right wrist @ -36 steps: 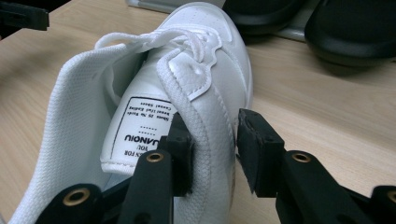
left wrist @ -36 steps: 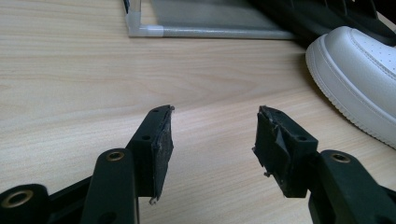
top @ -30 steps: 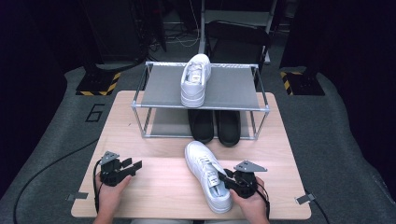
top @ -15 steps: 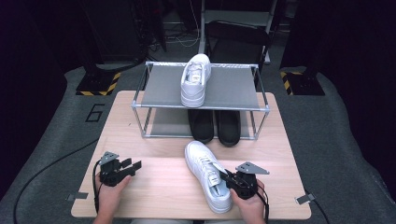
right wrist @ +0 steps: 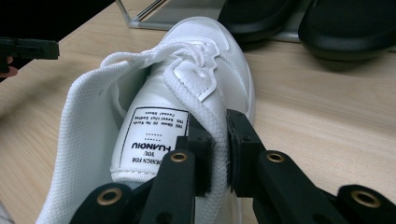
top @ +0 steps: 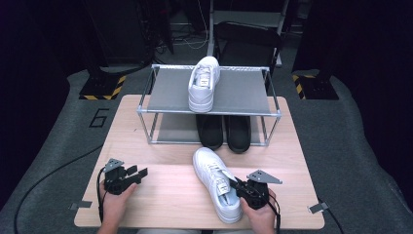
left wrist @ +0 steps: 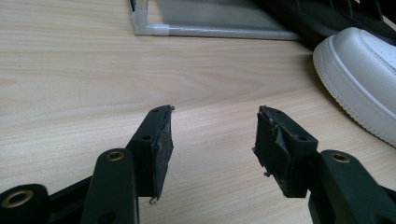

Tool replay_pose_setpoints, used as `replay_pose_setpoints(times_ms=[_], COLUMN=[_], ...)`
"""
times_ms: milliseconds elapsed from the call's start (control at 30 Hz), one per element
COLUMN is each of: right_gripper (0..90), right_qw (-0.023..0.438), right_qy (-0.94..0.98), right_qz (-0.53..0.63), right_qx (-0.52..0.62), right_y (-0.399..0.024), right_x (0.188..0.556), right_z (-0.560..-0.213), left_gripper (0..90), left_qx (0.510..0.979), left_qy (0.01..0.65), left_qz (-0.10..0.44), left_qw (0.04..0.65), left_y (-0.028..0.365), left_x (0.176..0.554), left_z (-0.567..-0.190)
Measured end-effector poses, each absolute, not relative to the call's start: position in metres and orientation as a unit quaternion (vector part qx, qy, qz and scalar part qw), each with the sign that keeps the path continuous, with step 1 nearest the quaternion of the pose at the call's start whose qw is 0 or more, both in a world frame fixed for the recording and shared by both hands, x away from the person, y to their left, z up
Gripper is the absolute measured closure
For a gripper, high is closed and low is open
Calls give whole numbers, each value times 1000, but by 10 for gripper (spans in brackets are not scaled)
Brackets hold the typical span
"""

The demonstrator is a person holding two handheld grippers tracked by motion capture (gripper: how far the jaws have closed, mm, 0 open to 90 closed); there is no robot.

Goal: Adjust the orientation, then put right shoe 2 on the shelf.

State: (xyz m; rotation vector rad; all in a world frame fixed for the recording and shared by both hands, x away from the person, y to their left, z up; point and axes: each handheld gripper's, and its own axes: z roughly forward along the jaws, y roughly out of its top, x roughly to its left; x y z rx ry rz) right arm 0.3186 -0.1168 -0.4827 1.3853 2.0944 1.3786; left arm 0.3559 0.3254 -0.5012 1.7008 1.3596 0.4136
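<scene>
A white sneaker (top: 216, 184) lies on the wooden table (top: 160, 204), near the front edge and right of the middle, with its toe pointing away toward the metal shoe rack (top: 160, 109) at the back of the table. The right gripper (top: 239, 187) comes in from the person's right hand (top: 259, 218) and is clenched on the sneaker's collar. In the right gripper view its jaws have just been closing, and now they pinch the padded side wall of the opening beside the tongue (right wrist: 154, 135), one jaw inside the shoe and one outside. The printed label on the underside of the tongue faces that camera.

The left gripper (top: 138, 174) rests low over the left part of the table, held by the left hand (top: 116, 204), well apart from the sneaker. Its jaws stand released and wide with only bare wood between them, as the left gripper view shows; the sneaker's toe (left wrist: 359, 79) sits off to that view's right edge.

On the rack's top shelf stands a second white sneaker (top: 203, 83), toe toward the person. Under the shelf a pair of black shoes (top: 224, 130) sits side by side, just behind the sneaker on the table
</scene>
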Motion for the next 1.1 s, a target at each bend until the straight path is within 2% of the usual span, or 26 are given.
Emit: replay_pose_setpoints(times_ms=[700,1100], right_gripper=[823,821], right_qw=[126,135], right_qy=[718,709], right_qz=[483,492], right_qx=[485,487], right_y=[-124,-135], right_x=[314,309], right_z=[-473,-446], left_gripper=[458,451], left_qx=[686,685], left_qy=[549,550], left_qz=[168,169], left_qw=[447,446], left_y=[326,328], left_x=[356,354], left_z=[-501,-501])
